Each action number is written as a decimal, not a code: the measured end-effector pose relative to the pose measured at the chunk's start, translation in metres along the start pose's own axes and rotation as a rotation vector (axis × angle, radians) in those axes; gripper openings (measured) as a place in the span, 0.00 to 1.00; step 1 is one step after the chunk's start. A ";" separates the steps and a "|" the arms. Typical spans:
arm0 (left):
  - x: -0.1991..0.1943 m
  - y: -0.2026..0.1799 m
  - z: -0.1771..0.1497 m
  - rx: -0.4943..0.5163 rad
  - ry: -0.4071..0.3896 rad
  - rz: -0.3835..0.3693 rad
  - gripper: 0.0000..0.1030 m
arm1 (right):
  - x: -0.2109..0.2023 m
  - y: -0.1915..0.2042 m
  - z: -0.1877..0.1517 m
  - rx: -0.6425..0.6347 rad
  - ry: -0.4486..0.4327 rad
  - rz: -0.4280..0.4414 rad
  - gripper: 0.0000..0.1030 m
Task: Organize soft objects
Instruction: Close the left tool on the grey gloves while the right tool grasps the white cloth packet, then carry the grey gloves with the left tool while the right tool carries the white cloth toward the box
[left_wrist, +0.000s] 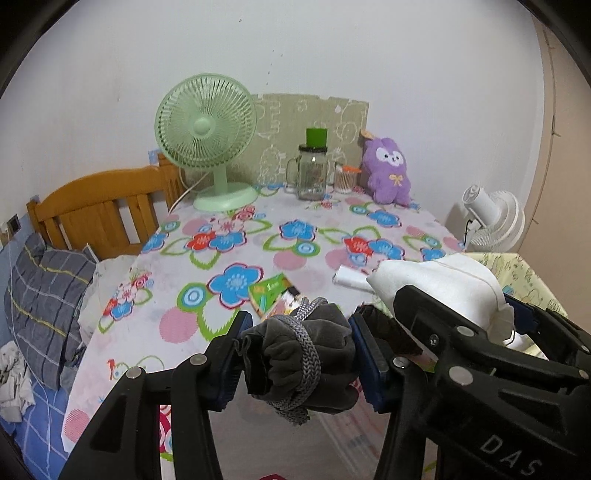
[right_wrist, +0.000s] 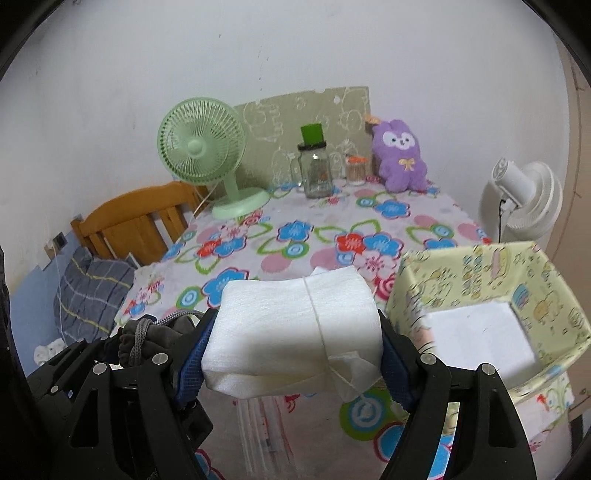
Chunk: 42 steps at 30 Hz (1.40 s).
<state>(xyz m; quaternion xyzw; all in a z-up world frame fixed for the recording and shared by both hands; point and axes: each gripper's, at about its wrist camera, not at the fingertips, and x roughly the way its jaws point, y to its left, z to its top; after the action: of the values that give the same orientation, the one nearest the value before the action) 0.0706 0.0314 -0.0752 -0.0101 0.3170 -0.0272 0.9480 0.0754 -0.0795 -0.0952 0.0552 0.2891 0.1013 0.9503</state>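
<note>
My left gripper (left_wrist: 295, 354) is shut on a grey drawstring pouch (left_wrist: 295, 354), held above the near edge of the flowered table (left_wrist: 258, 236). My right gripper (right_wrist: 291, 343) is shut on a white foam bundle tied with string (right_wrist: 291, 332), held just left of the yellow cartoon-print fabric box (right_wrist: 480, 284). The box is open, with a white bottom. In the left wrist view the right gripper (left_wrist: 454, 306) and the white bundle (left_wrist: 443, 284) show at the right. In the right wrist view the pouch (right_wrist: 155, 336) shows at the lower left. A purple plush toy (left_wrist: 388, 170) sits at the table's far edge.
A green desk fan (left_wrist: 207, 136), a glass jar with a green lid (left_wrist: 312, 170) and a small cotton-swab jar (left_wrist: 345, 179) stand at the back. A green booklet (left_wrist: 269, 291) and a white roll (left_wrist: 349, 277) lie mid-table. A white fan (right_wrist: 524, 199) stands right. A wooden bed (left_wrist: 99, 210) is left.
</note>
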 end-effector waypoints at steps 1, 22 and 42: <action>-0.003 -0.002 0.003 0.004 -0.009 0.000 0.53 | -0.003 -0.001 0.002 0.000 -0.008 -0.001 0.79; -0.036 -0.051 0.033 0.039 -0.121 -0.053 0.53 | -0.061 -0.034 0.036 -0.017 -0.133 -0.051 0.79; -0.019 -0.104 0.044 0.070 -0.127 -0.100 0.53 | -0.070 -0.091 0.045 0.022 -0.155 -0.106 0.79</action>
<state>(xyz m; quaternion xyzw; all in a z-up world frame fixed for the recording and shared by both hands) 0.0770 -0.0710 -0.0248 0.0056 0.2540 -0.0847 0.9635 0.0584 -0.1854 -0.0356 0.0582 0.2181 0.0432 0.9732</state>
